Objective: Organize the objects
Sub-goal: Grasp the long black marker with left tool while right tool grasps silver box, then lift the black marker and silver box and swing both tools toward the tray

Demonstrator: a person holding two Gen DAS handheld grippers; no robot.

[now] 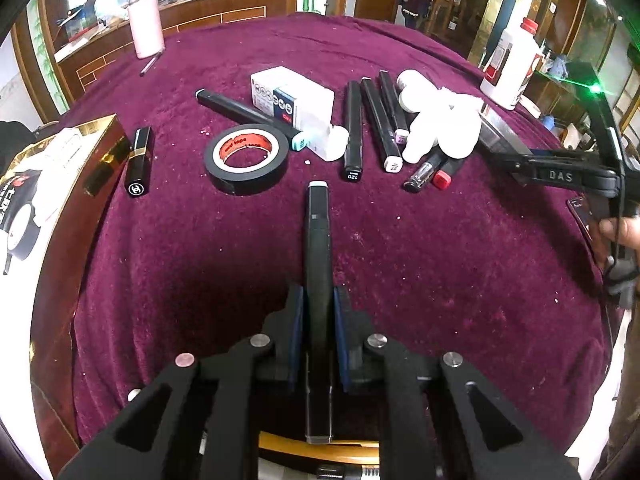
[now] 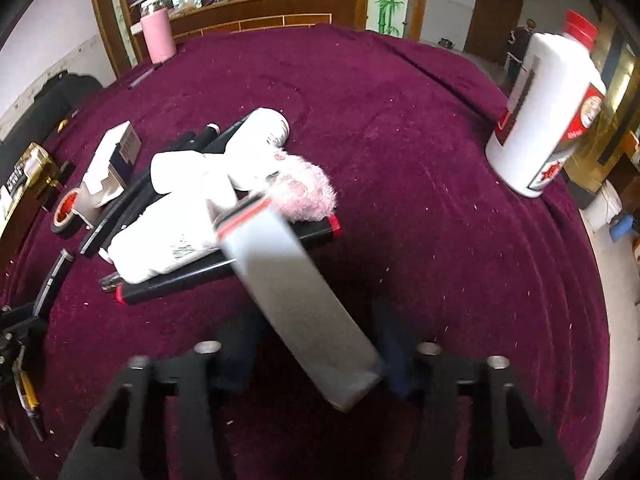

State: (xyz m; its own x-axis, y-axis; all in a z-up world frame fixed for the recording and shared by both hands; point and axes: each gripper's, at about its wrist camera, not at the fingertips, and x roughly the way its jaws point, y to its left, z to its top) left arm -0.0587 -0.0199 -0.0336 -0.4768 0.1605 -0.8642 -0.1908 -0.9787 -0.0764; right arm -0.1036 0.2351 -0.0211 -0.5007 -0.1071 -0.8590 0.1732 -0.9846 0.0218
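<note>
Two grippers over a maroon tablecloth (image 1: 400, 264); left gripper (image 1: 319, 300) clamped tight on a black marker (image 1: 317, 240) pointing at the tape roll (image 1: 246, 156); right gripper (image 2: 316, 344) holding a grey box (image 2: 296, 292), tilted, jaws partly closed, beside the white bottles (image 2: 172, 236).

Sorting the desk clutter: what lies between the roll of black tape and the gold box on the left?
A black lipstick tube lies on the cloth between the tape and gold box, seen in the left wrist view.

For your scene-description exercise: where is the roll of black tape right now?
In the left wrist view, the roll of black tape lies flat on the maroon cloth, left of centre, between the black lipstick and the white box.
</note>
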